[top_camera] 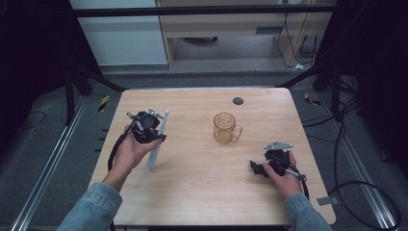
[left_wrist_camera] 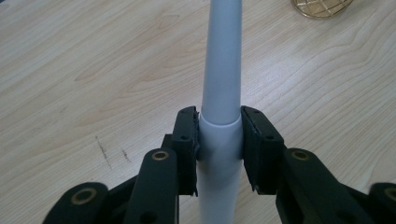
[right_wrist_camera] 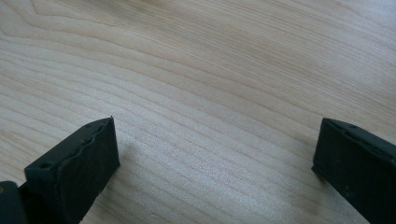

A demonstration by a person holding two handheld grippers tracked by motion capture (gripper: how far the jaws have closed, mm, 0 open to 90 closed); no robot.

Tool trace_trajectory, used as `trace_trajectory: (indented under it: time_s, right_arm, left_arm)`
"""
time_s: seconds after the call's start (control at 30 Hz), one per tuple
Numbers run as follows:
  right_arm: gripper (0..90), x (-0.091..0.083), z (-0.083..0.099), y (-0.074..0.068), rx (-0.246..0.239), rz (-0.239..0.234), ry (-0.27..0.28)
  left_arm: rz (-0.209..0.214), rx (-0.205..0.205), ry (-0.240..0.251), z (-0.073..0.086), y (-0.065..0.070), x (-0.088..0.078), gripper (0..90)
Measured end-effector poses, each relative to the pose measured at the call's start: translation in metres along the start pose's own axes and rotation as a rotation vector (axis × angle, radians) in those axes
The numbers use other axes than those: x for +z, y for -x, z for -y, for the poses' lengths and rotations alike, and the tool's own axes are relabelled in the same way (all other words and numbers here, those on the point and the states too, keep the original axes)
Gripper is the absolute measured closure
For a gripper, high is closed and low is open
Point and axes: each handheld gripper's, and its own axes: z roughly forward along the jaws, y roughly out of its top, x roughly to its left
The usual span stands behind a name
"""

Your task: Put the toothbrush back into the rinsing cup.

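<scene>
A long pale grey tube (top_camera: pixel 158 140) stands tilted over the left half of the table, its lower end near the wood. My left gripper (top_camera: pixel 153 134) is shut on it partway along; in the left gripper view both black pads clamp the tube (left_wrist_camera: pixel 220 84) from either side, with the left gripper (left_wrist_camera: pixel 219 144) pointing down at the tabletop. An amber glass mug (top_camera: pixel 225 128) stands upright at the table's middle, its handle to the right; its rim (left_wrist_camera: pixel 322 7) peeks in at the top. My right gripper (top_camera: pixel 256 168) rests low at the right front, its jaws (right_wrist_camera: pixel 215 163) wide apart over bare wood.
The light wooden table (top_camera: pixel 202 192) has a small dark round disc (top_camera: pixel 237 101) near its far edge. Black frame bars and cables surround the table on the floor. A person's denim-sleeved forearms enter from the bottom.
</scene>
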Motion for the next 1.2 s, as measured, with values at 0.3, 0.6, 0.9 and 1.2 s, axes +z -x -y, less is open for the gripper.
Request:
trace_trajectory:
  time_s: [0.3, 0.6, 0.9, 1.2]
  right_arm:
    - [0.3, 0.0, 0.0, 0.0, 0.0, 0.0, 0.0]
    - [0.3, 0.0, 0.0, 0.0, 0.0, 0.0, 0.0]
    - [0.3, 0.0, 0.0, 0.0, -0.001, 0.0, 0.0]
    - [0.3, 0.0, 0.0, 0.0, -0.006, 0.003, 0.002]
  left_arm:
    - [0.003, 0.005, 0.041, -0.008, 0.001, -0.004, 67.9]
    - [0.001, 0.025, 0.102, -0.021, 0.004, -0.008, 67.9]
    - [0.003, 0.039, 0.191, -0.037, 0.004, -0.014, 68.0]
    - [0.055, 0.071, 0.266, -0.062, 0.014, -0.011, 67.9]
